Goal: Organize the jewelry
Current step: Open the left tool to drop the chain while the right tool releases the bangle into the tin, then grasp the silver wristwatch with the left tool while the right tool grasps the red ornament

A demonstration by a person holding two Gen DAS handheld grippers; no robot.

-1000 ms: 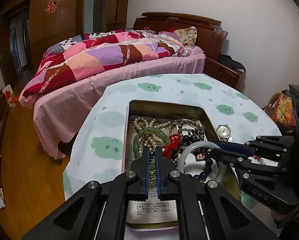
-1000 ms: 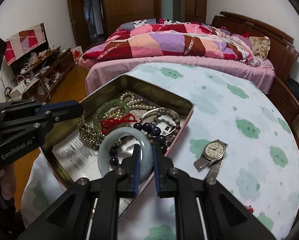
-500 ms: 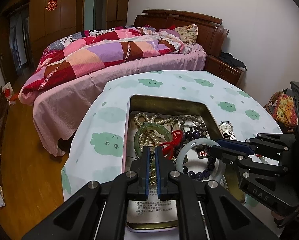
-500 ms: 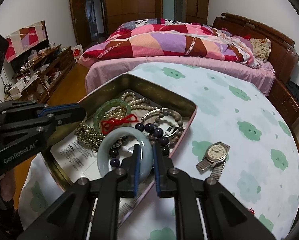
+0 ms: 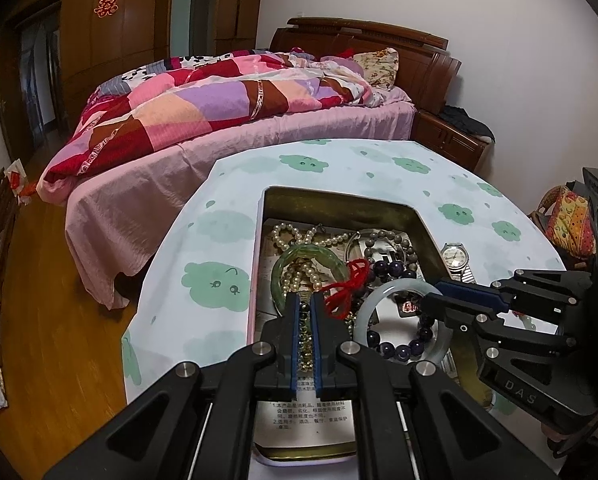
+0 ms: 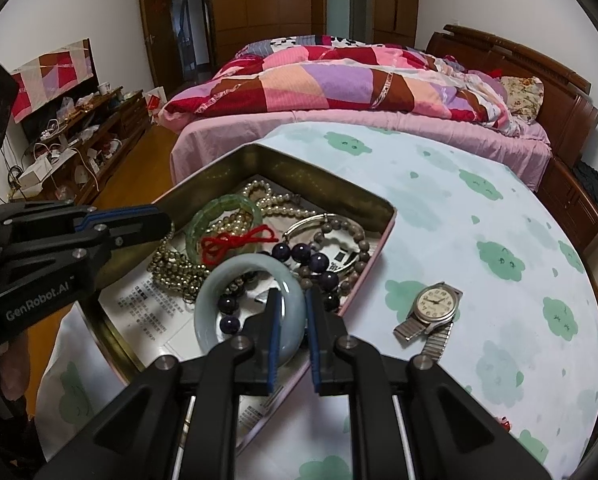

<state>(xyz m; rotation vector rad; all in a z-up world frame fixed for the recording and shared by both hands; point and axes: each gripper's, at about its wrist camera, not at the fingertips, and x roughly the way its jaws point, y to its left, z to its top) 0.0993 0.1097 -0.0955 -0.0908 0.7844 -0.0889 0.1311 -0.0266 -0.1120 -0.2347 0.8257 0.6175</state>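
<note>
pale bangle in right tongs now lifted, tilted up off tin.

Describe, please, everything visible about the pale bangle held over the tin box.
The pale bangle is a thick, smooth ring, milky blue-green, looking like jade or glass. The right tongs are shut on its near rim, holding it tilted over the tin box. A dark purple bead bracelet passes through its opening; whether they touch is unclear.

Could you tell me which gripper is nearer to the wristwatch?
Right. The right gripper grips the pale bangle beside the wristwatch; the left gripper sits farther across the tin.
</note>
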